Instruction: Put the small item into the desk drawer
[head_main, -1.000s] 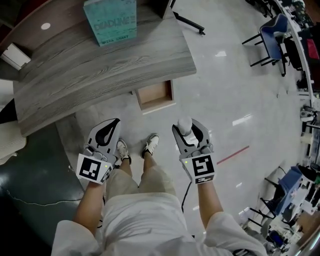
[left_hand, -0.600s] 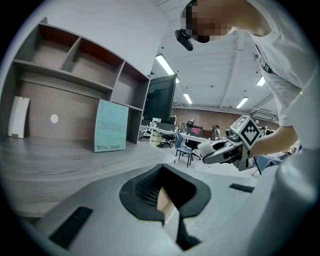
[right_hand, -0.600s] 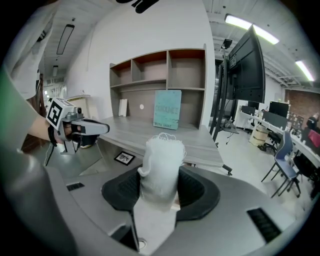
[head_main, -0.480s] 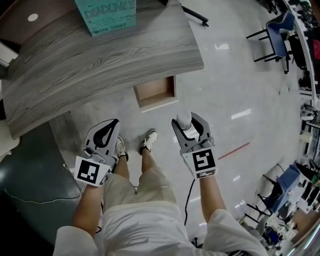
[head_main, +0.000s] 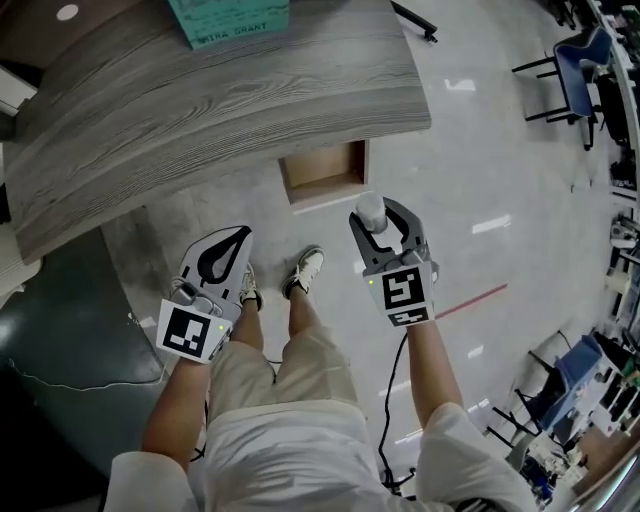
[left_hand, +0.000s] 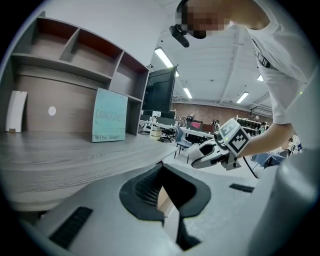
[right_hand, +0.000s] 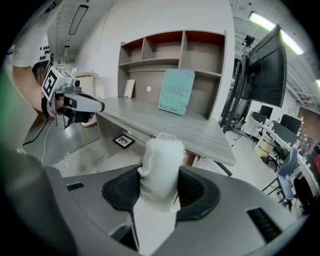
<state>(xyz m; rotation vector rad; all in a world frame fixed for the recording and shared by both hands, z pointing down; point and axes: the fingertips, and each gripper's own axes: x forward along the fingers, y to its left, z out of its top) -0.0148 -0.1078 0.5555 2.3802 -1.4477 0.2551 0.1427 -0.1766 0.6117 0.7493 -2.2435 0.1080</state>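
The small item (head_main: 370, 209), a white cloth-like lump, sits between the jaws of my right gripper (head_main: 383, 217), which is shut on it. In the right gripper view the item (right_hand: 161, 165) stands up out of the black pads. The open wooden drawer (head_main: 322, 172) hangs under the front edge of the grey desk (head_main: 200, 110), just up and left of that gripper. My left gripper (head_main: 234, 238) is shut with nothing in it, lower left of the drawer, above the person's shoes. It also shows in the right gripper view (right_hand: 82, 104).
A teal book (head_main: 235, 20) stands on the desk in front of a shelf unit (right_hand: 170, 47). The person's shoes (head_main: 305, 270) stand below the drawer. A dark mat (head_main: 60, 340) lies at left. Blue chairs (head_main: 580, 60) and a monitor (right_hand: 265, 65) are at right.
The right gripper, still shut on the white item, has come closer to the open drawer. The left gripper has stayed shut and shifted only a little. The desk now fills more of the top.
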